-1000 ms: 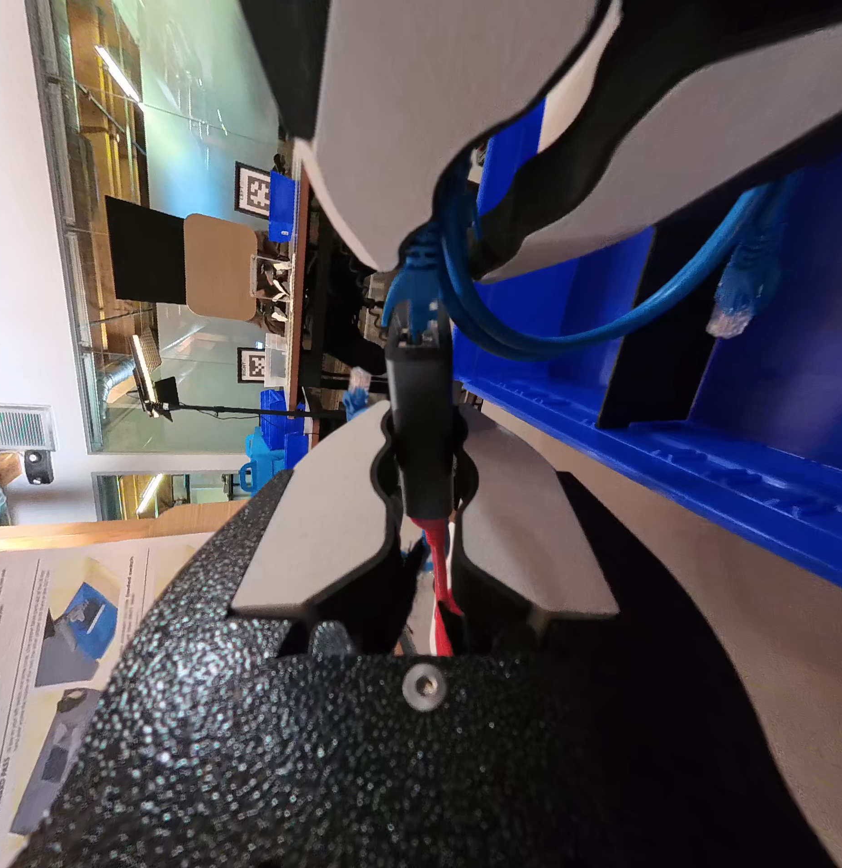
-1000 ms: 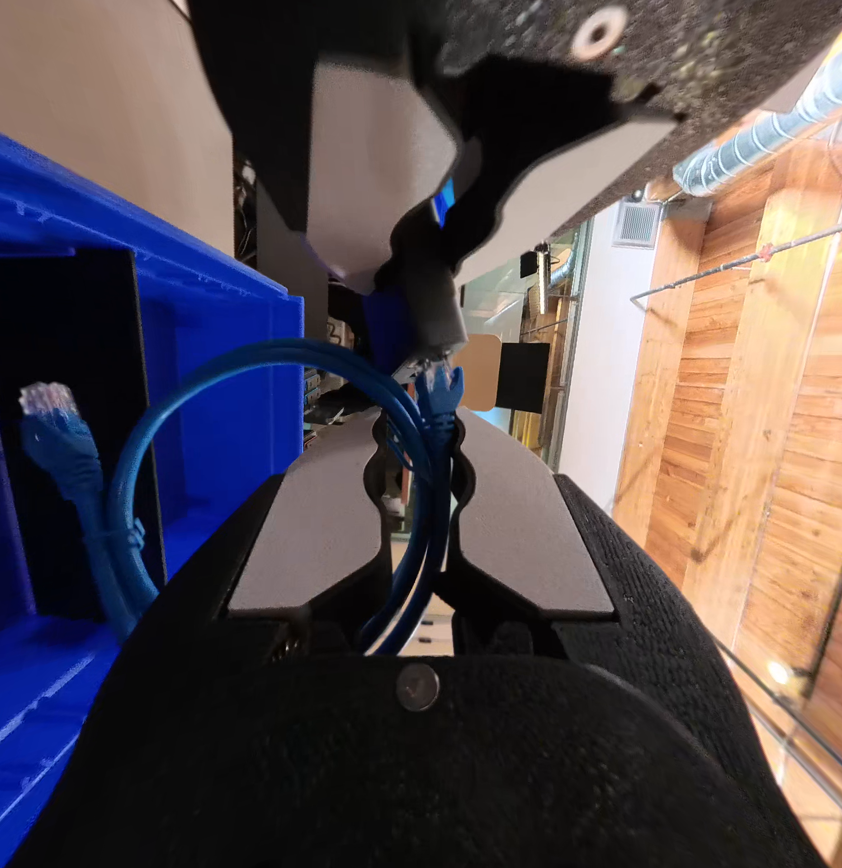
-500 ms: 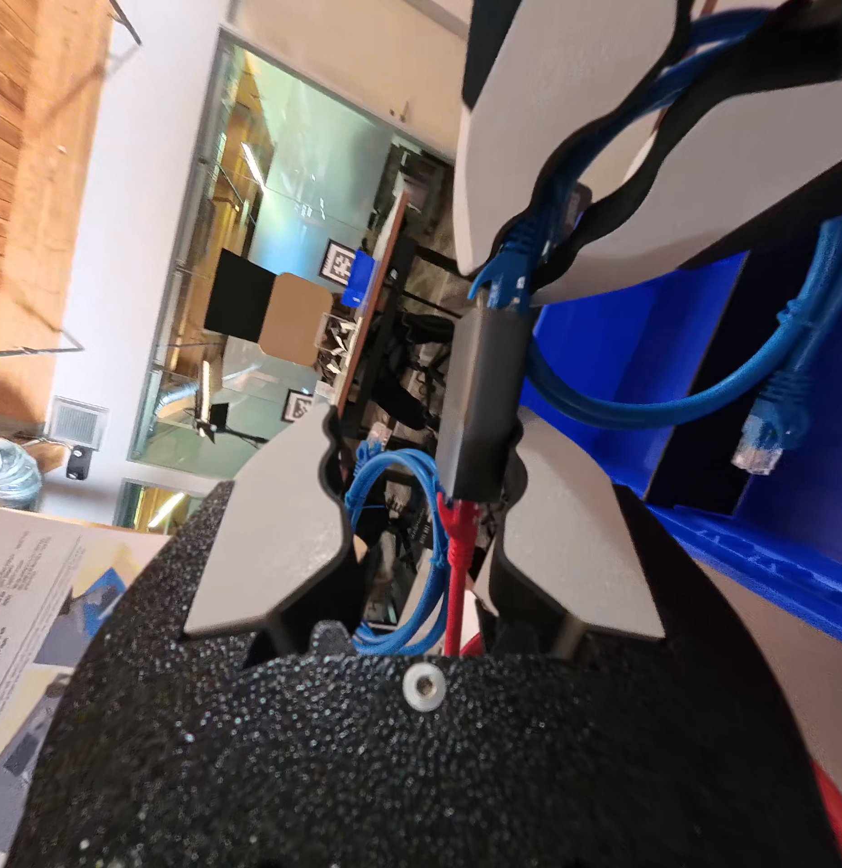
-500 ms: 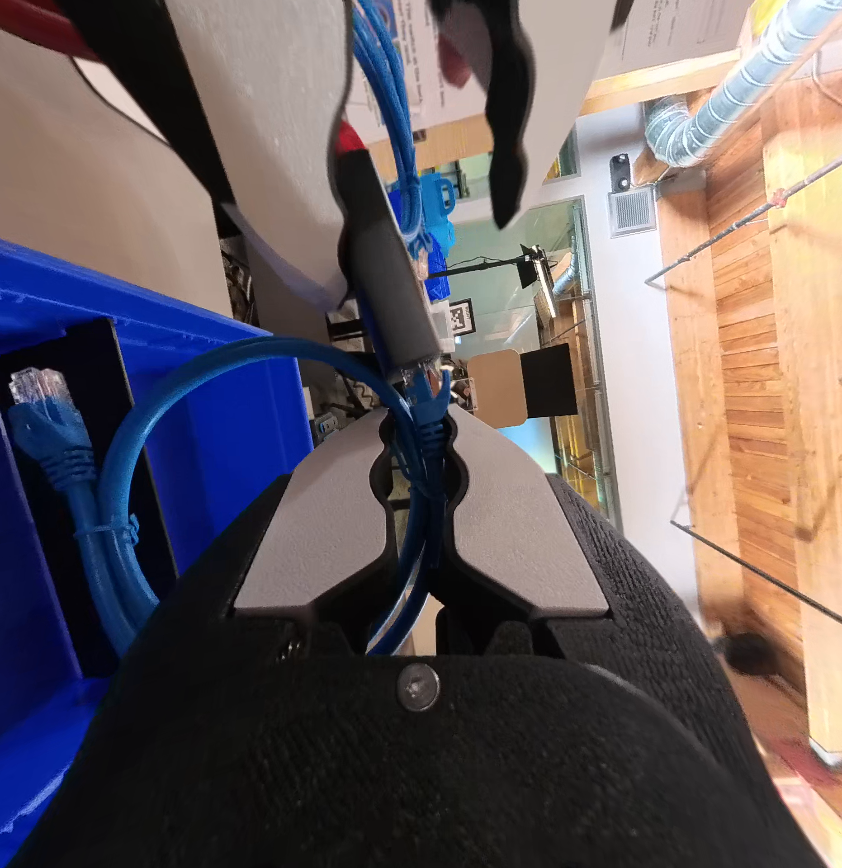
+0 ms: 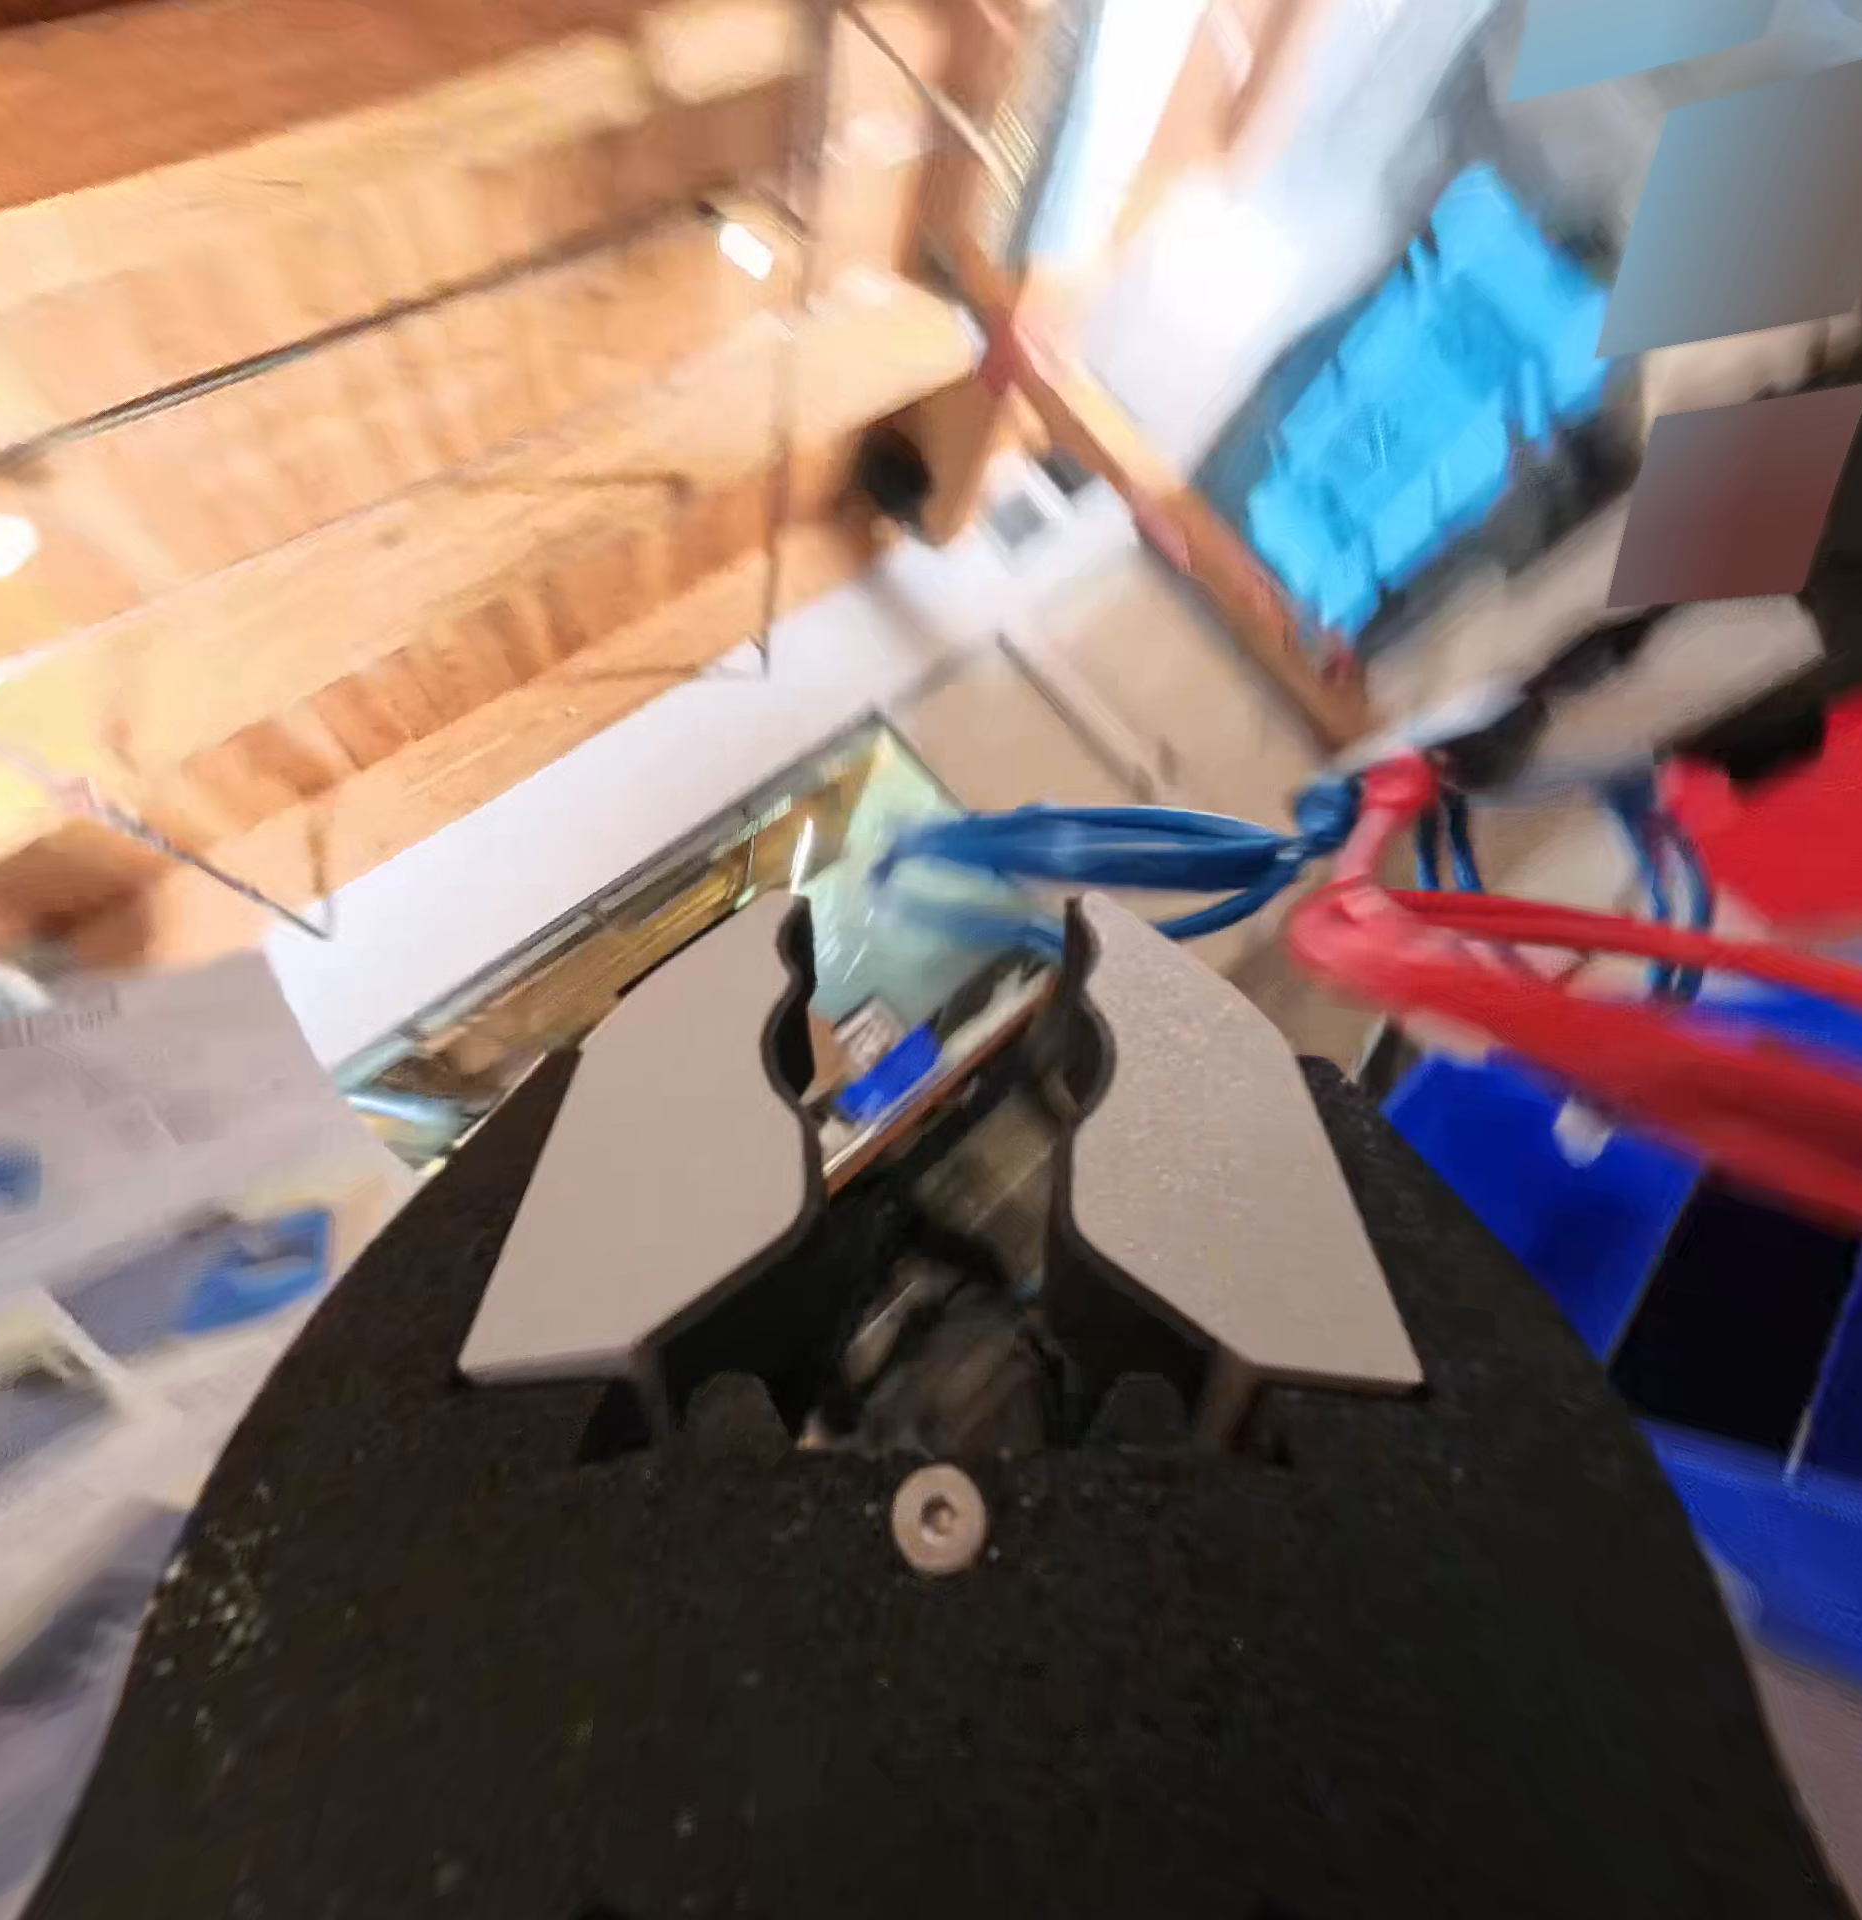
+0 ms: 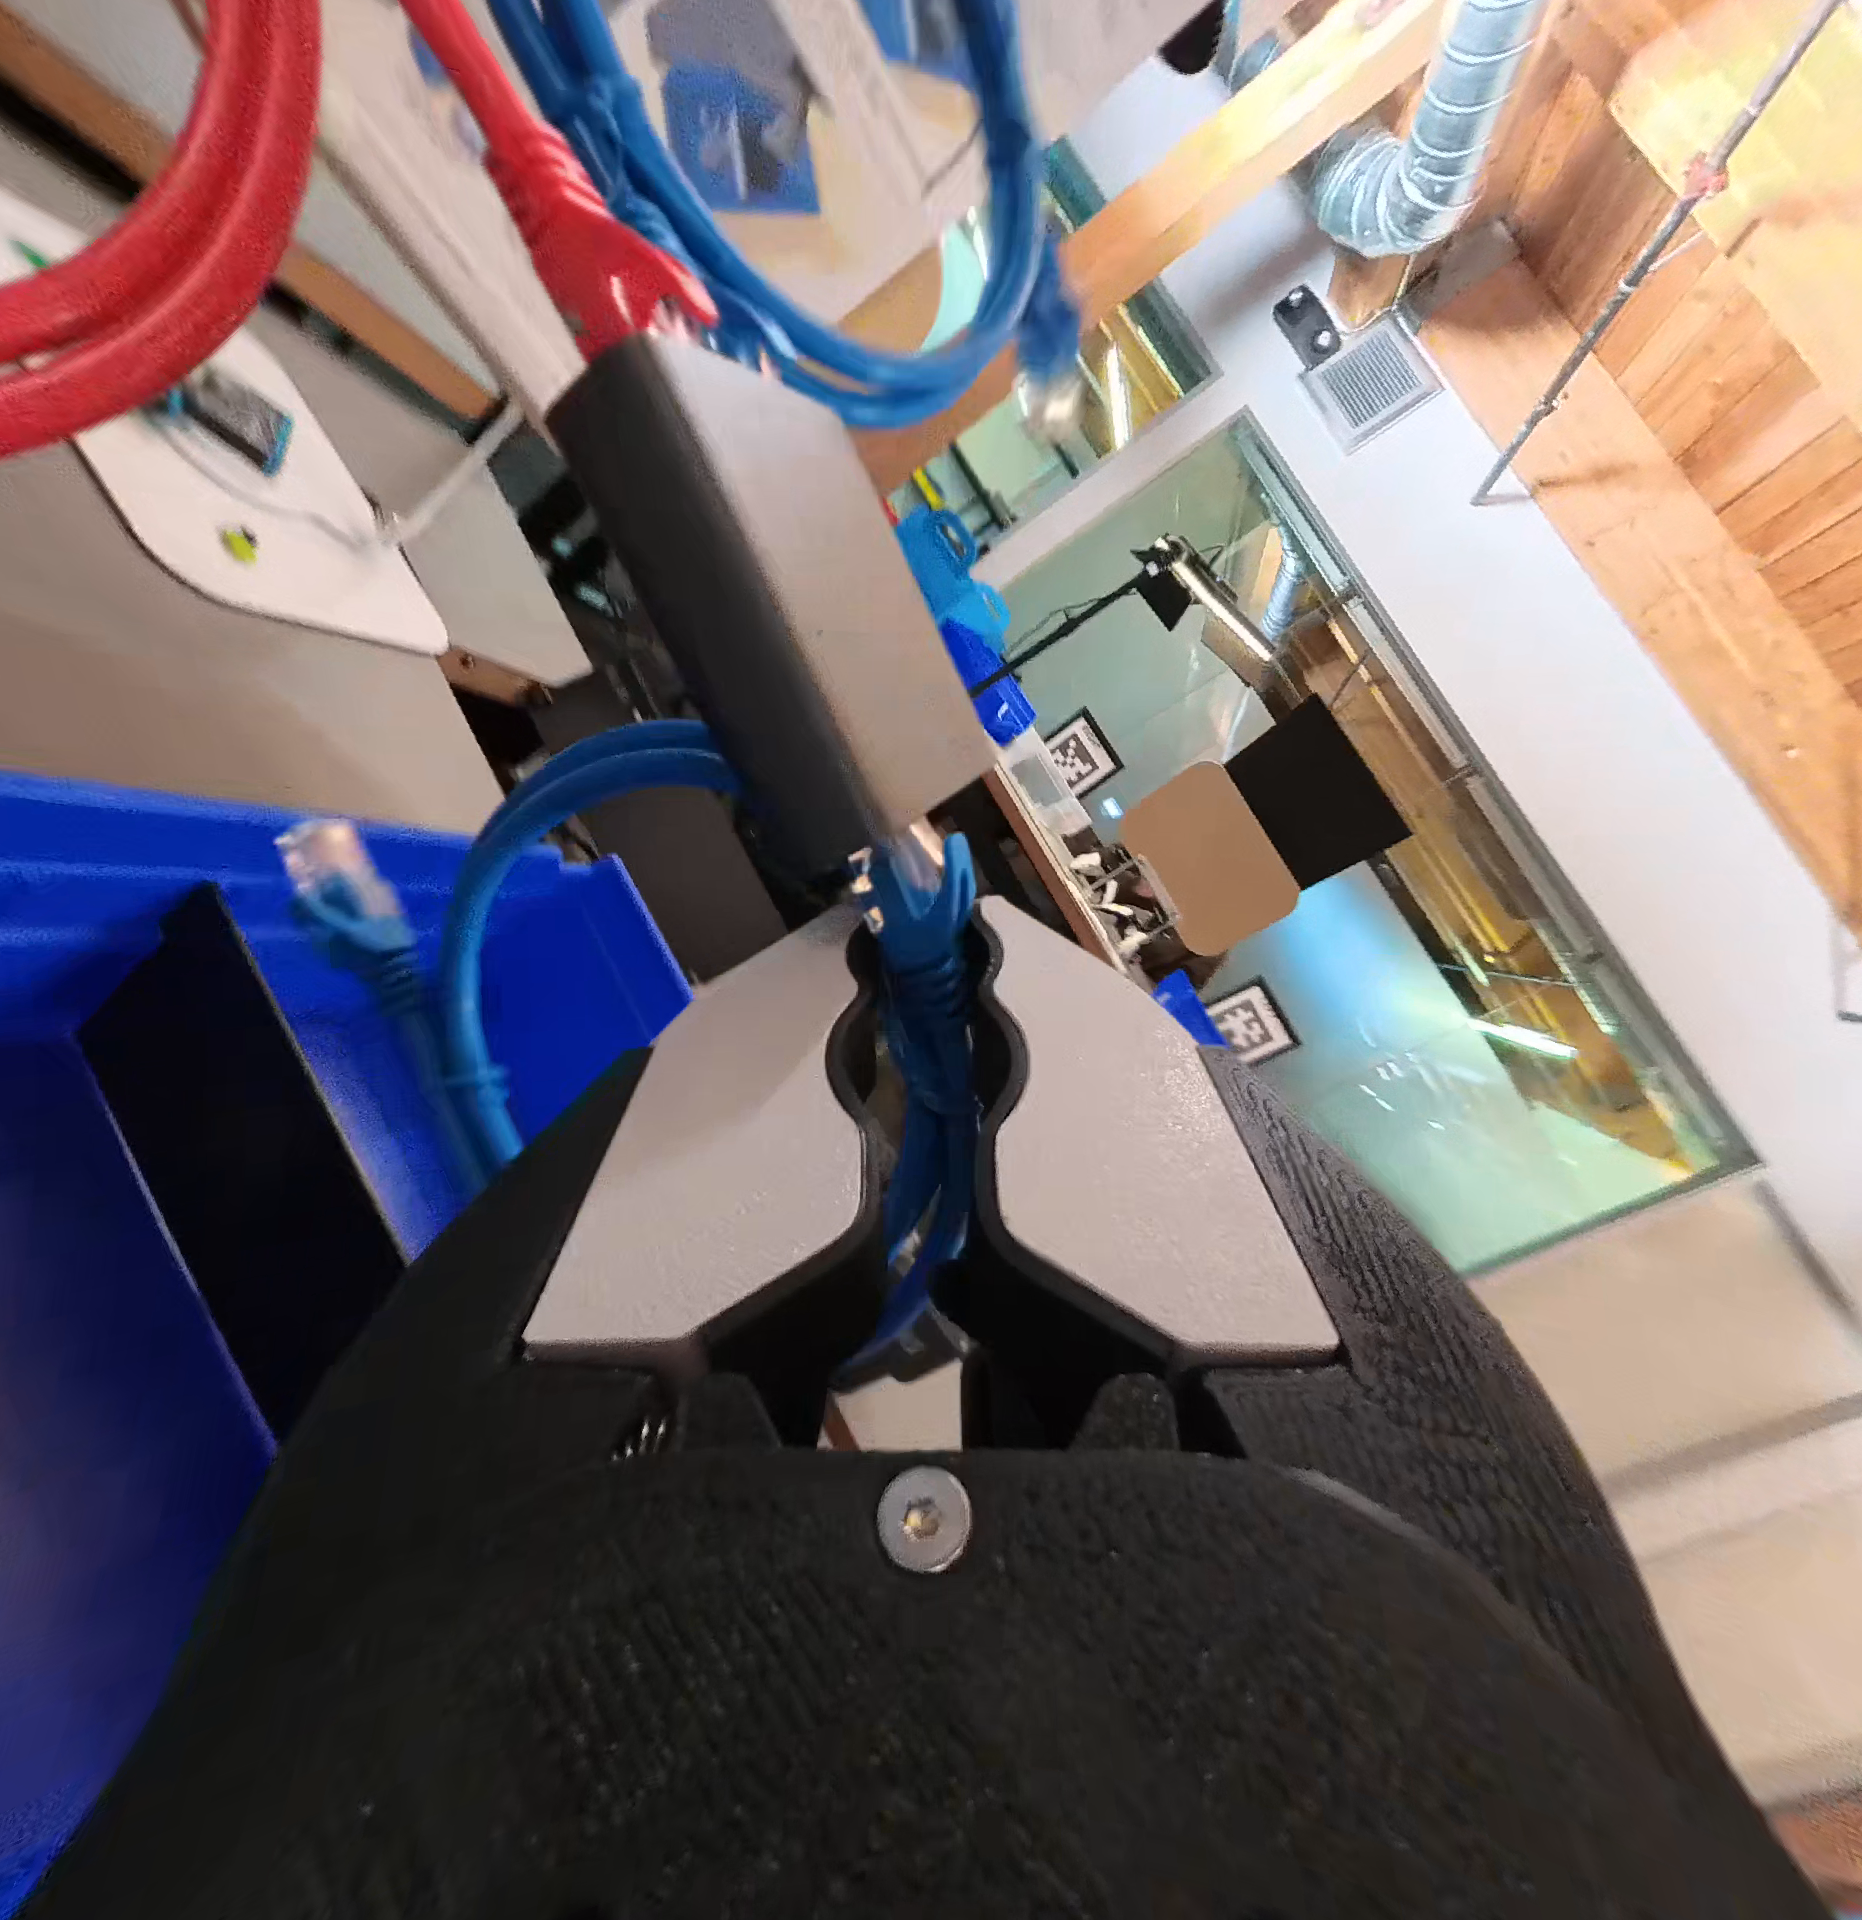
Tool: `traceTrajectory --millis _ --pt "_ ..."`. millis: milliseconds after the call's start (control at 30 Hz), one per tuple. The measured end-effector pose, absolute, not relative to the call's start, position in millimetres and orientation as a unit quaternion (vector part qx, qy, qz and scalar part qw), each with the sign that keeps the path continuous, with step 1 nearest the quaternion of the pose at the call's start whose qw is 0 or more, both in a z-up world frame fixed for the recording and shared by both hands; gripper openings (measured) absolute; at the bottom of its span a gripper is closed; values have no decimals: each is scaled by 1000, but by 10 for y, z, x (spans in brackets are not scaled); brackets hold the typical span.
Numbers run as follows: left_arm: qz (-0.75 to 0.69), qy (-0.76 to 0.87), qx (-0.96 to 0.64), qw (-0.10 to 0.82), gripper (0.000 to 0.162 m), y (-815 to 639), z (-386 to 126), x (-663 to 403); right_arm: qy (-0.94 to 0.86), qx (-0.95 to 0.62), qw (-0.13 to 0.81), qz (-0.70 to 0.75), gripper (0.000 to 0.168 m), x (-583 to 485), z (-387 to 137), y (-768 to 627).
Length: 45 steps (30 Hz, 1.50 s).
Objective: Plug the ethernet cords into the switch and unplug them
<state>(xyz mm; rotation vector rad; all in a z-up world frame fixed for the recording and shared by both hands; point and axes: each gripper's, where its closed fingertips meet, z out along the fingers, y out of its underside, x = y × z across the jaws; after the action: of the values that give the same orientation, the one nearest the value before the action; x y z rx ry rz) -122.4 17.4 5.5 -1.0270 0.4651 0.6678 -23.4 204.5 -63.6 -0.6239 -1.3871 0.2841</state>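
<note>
1. The right claw (image 6: 922, 940), low in the centre of the right wrist view, is closed tight on a blue network cable (image 6: 932, 1023); the cable runs down between its two grey fingers (image 6: 719, 1153), and its plug end sticks out just past the tips.
2. That plug enters the near end of a dark grey adapter block (image 6: 771, 613), which slants up toward the upper left of the frame just beyond the claw.
3. At the far end of the block a red cable (image 6: 584, 223) plugs in, and its loops sweep to the upper left corner.
4. More blue cable loops (image 6: 802, 343) hang across the top centre, beside the red plug.
5. At the left edge a blue bin (image 6: 65, 904) with a black divider (image 6: 210, 1081) holds another blue cable end (image 6: 340, 883) with a clear plug, well apart from the claw.
6. The left claw (image 5: 932, 920), at the centre of the left wrist view, stands open with a clear gap between its fingers (image 5: 667, 1174) and grips nothing.
7. This view is badly blurred; beyond the fingertips a blue bundle (image 5: 1093, 842) reaches toward centre right, apparently clear of the claw.
8. Red cable loops (image 5: 1592, 1029) stream to the right edge, above a blue bin (image 5: 1529, 1174).
9. Farther off at upper right, a grey shape may be the other claw's fingers, though this cannot be told for certain.
</note>
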Motion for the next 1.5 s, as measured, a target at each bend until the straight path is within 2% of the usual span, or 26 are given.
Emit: traceTrajectory --millis 67,167,367,467,600,667,733,933,1067,1167,1333,1500 --pt "162 121 -443 873 44 22 4 -1709 -616 -283 715 169 10 -215 -567 1982" --pt "113 84 -479 866 44 225 -377 -2042 -610 -275 707 228 10 -215 -481 1806" --pt "108 266 -540 791 63 767 -562 -1126 -656 -254 652 282 10 -286 -588 1472" --pt "37 334 -530 778 79 819 -587 -661 -695 -247 593 323 10 -290 -741 1316" --pt "-26 397 -494 773 85 711 -524 -202 -736 -236 495 398 10 -250 -940 1100" --pt "-33 417 -482 770 81 691 -530 -69 -746 -227 456 430 10 -229 -996 1005" --pt "-45 427 -467 773 69 669 -527 14 -750 -224 434 447 10 -228 -1026 942" --pt "-72 449 -454 766 39 668 -598 114 -759 -240 429 428 9 -280 -1096 937" --pt "-65 451 -457 764 31 690 -605 101 -753 -258 429 426 11 -293 -1082 979" --pt "-81 423 -446 785 26 718 -542 11 -743 -258 465 406 13 -360 -1041 1015" --pt "-219 351 -394 821 22 602 -402 -270 -725 -263 492 404 26 -409 -921 903" --pt "-319 312 -350 824 21 528 -383 -473 -717 -280 497 400 29 -460 -868 766"
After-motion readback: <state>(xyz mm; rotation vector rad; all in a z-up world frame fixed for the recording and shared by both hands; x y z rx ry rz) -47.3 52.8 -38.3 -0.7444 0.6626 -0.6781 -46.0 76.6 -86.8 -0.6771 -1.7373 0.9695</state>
